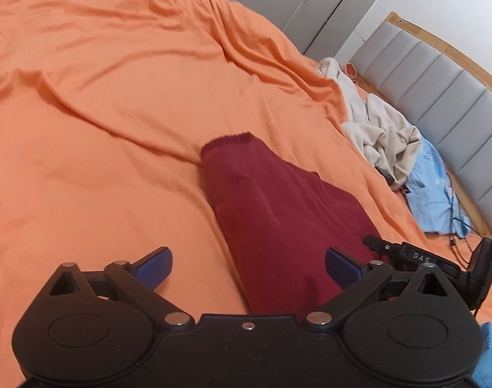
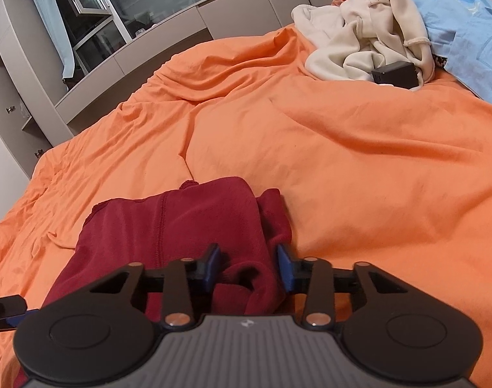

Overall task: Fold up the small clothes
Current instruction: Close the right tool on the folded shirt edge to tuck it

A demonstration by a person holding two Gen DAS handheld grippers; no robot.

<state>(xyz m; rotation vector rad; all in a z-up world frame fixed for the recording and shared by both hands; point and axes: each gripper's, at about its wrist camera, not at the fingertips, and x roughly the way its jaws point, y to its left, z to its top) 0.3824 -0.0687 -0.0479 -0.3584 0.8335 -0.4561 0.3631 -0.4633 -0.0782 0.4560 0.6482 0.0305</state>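
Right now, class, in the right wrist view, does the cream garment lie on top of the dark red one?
No, the cream garment lies far off across the orange sheet, apart from the dark red garment.

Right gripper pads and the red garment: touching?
Cannot tell. In the right wrist view the right gripper straddles a bunched fold of the red garment, jaws partly closed, but pad contact isn't plainly visible.
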